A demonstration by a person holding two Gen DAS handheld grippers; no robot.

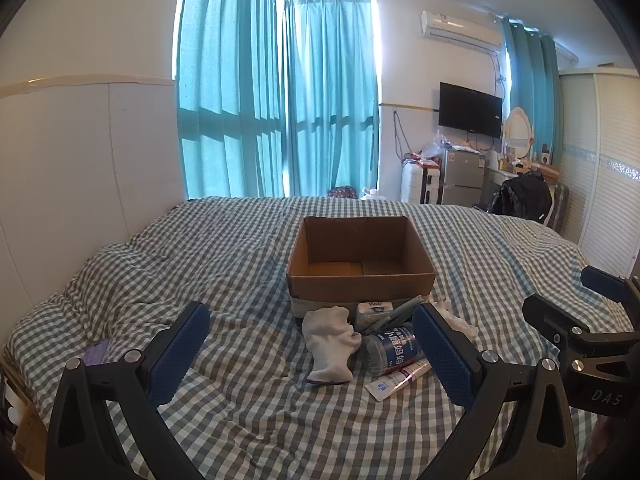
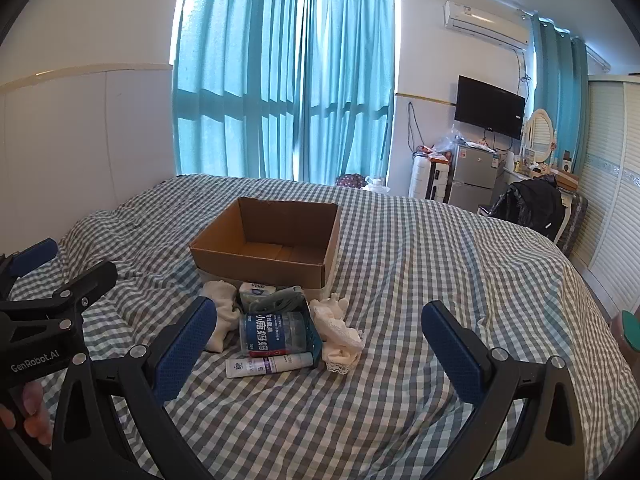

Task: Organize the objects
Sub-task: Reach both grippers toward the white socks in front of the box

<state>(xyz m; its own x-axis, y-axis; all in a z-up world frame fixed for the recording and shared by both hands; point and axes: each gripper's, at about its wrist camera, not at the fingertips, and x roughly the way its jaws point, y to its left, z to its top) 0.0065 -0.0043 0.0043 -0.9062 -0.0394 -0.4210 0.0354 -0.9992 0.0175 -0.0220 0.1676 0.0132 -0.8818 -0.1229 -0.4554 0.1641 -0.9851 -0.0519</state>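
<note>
An open, empty cardboard box (image 1: 360,276) (image 2: 264,258) sits on the checked bed. In front of it lies a small pile: a white sock (image 1: 330,346) (image 2: 220,320), a tissue pack (image 1: 374,310) (image 2: 257,291), a blue-labelled clear tub (image 1: 394,348) (image 2: 276,334), a white tube (image 1: 398,380) (image 2: 268,365), a green item (image 1: 400,308) and a lacy white cloth (image 2: 340,332). My left gripper (image 1: 312,350) hovers open just short of the pile, nothing between its pads. My right gripper (image 2: 320,338) is open too, its left pad beside the tub.
The grey-and-white checked bedspread (image 1: 240,420) (image 2: 400,400) spreads wide around the pile. Beyond the bed hang teal curtains (image 1: 280,100), with a small fridge (image 1: 464,178), a suitcase and a wall television (image 1: 470,110) at the right. A white wardrobe (image 2: 612,200) stands at the far right.
</note>
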